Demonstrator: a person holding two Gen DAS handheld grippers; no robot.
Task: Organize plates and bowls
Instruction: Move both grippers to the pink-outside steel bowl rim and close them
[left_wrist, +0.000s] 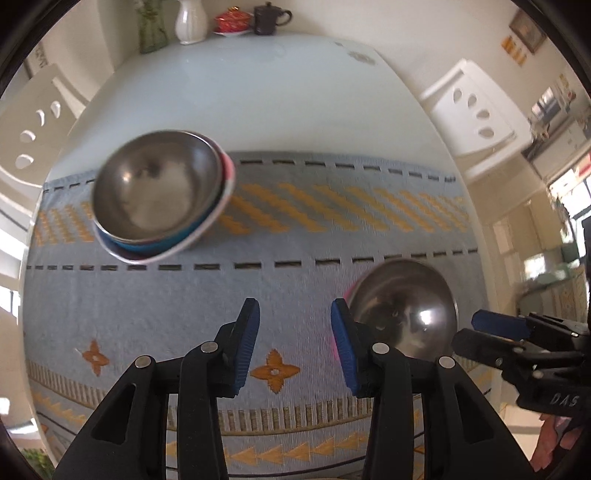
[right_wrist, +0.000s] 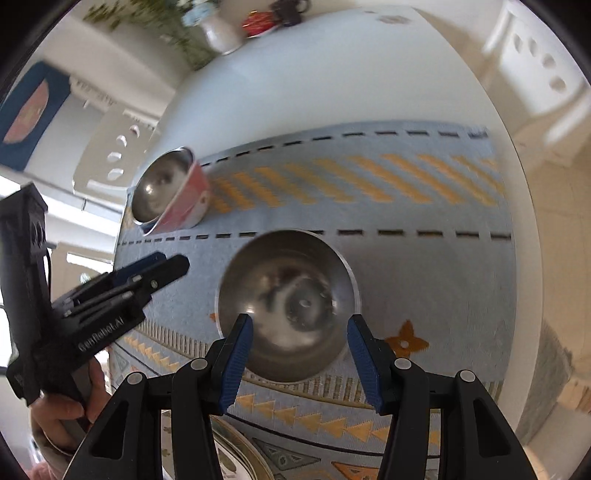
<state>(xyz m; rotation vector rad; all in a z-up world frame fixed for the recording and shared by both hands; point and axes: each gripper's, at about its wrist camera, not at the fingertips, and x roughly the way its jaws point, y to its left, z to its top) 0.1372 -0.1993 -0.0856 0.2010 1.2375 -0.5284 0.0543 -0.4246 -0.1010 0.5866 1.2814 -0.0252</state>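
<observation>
A steel bowl (left_wrist: 402, 306) sits alone on the blue woven mat (left_wrist: 295, 295); in the right wrist view this bowl (right_wrist: 288, 302) lies just ahead of my open, empty right gripper (right_wrist: 299, 354), whose jaws stand on either side of its near rim, not touching. A stack of a steel bowl inside coloured bowls (left_wrist: 162, 192) stands at the mat's far left; it also shows in the right wrist view (right_wrist: 170, 195). My left gripper (left_wrist: 295, 343) is open and empty above the mat, left of the lone bowl. The right gripper (left_wrist: 495, 336) shows at the right edge.
The mat lies on a round white table (left_wrist: 280, 96). At its far edge stand a white vase (left_wrist: 190, 22), a red dish (left_wrist: 232, 20) and a dark teapot (left_wrist: 269, 18). White chairs (left_wrist: 476, 110) flank the table. A patterned plate (right_wrist: 236, 454) sits by the near edge.
</observation>
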